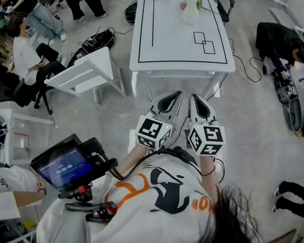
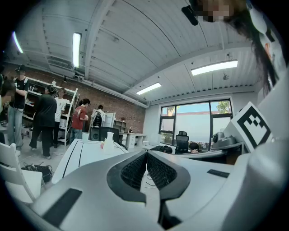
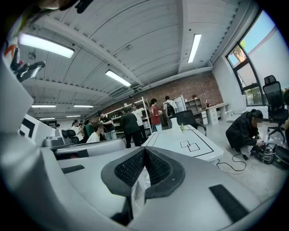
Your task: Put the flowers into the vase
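The left hand-held gripper (image 1: 168, 101) and right hand-held gripper (image 1: 199, 106), both closed and empty, sit well short of the vase (image 1: 190, 12). Flowers (image 1: 183, 6) rest just beside the vase on the surface (image 1: 167, 38); likely light, crushable, best pinched mid-stem.

head view: camera on the person's head, facing forward and steeply down, well back from the table (image 1: 172, 39). left and right gripper views: each sits just behind its own jaws, facing nearly level at that table from afar. all three share the table and vase (image 1: 191, 11).
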